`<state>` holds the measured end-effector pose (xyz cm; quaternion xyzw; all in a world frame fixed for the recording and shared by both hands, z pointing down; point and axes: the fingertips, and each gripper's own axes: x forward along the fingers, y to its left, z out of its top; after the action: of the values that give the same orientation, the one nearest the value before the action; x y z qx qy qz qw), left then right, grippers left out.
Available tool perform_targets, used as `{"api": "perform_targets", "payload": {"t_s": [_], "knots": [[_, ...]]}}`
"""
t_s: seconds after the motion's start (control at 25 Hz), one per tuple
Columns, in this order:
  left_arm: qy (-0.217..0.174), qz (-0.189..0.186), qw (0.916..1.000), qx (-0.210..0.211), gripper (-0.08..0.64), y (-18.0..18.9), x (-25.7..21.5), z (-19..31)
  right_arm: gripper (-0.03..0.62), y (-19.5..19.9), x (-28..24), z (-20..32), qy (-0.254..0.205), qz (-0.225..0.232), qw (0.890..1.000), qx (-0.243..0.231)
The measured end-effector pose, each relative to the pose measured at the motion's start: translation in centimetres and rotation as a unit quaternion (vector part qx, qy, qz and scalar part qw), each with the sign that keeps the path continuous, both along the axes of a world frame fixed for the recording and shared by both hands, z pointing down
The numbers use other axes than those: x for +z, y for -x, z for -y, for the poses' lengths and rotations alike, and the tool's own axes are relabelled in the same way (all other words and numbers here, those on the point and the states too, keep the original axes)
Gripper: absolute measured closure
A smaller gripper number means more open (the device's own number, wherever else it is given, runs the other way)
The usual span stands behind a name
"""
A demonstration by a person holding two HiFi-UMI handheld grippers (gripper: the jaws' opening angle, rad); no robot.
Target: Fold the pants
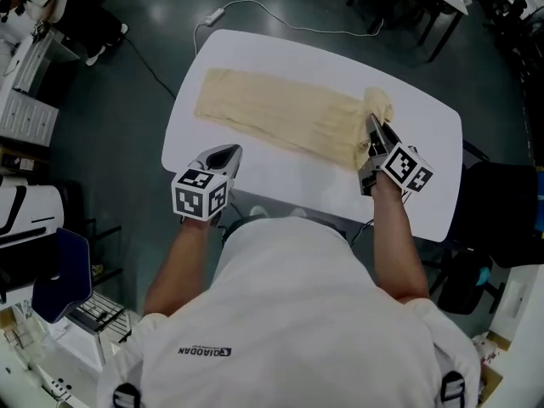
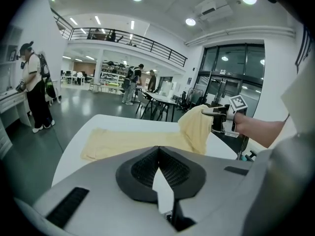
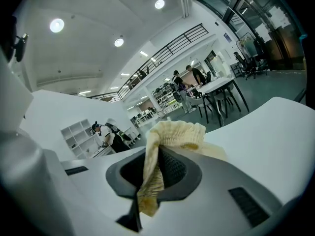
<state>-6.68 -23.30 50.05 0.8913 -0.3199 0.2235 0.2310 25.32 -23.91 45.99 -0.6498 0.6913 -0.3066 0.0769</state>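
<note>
Here, nearest the person, the left tool (image 1: 228, 151) sits at the near left edge of the white surface (image 1: 255, 53). Its jaws are pressed together at the tips with nothing between them, and it is well apart from the pants (image 1: 280, 113). Off to its right, the right tool (image 1: 371, 121) pinches a bunch of the pale yellow cloth at the right end of the pants. In the right gripper view the fabric runs up between the jaws and spills over their top. The left gripper view shows that end lifted off the surface, hanging in a fold from the tool. The rest of the pants lies flat in a long strip across the surface, slanting away toward its far left corner. Beyond the surface, a white cable (image 1: 255, 7) trails over the dark floor (image 1: 127, 100).
</note>
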Motion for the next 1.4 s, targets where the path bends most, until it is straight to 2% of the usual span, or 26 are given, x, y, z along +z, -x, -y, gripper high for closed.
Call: {"api": "perform_targets", "payload": {"t_s": [0.28,0.48,0.76,1.0,1.16,1.4], "knots": [[0.007,0.000,0.9998,-0.017,0.532,-3.2,-0.4,-1.2,0.532,-0.5,0.1,-0.9,-0.003,0.016,0.999,-0.041],[0.016,0.004,0.9996,-0.025,0.532,-4.0,0.1,-2.3,0.532,-0.5,0.3,-1.3,-0.014,0.028,0.998,-0.057],[0.020,0.023,0.9995,-0.011,0.532,-5.8,0.8,-4.2,0.532,-0.7,0.8,-2.4,-0.026,0.046,0.997,-0.064],[0.012,0.026,0.9996,-0.002,0.532,-6.3,0.2,-3.3,0.532,-0.6,0.7,-2.5,-0.033,0.050,0.996,-0.059],[0.008,0.021,0.9997,0.008,0.532,-5.5,-0.2,-2.8,0.532,0.5,0.3,-2.1,-0.035,0.043,0.997,-0.055],[0.012,0.012,0.9996,0.022,0.532,-1.2,0.2,0.0,0.532,3.5,0.1,0.0,-0.028,0.025,0.999,-0.028]]}}
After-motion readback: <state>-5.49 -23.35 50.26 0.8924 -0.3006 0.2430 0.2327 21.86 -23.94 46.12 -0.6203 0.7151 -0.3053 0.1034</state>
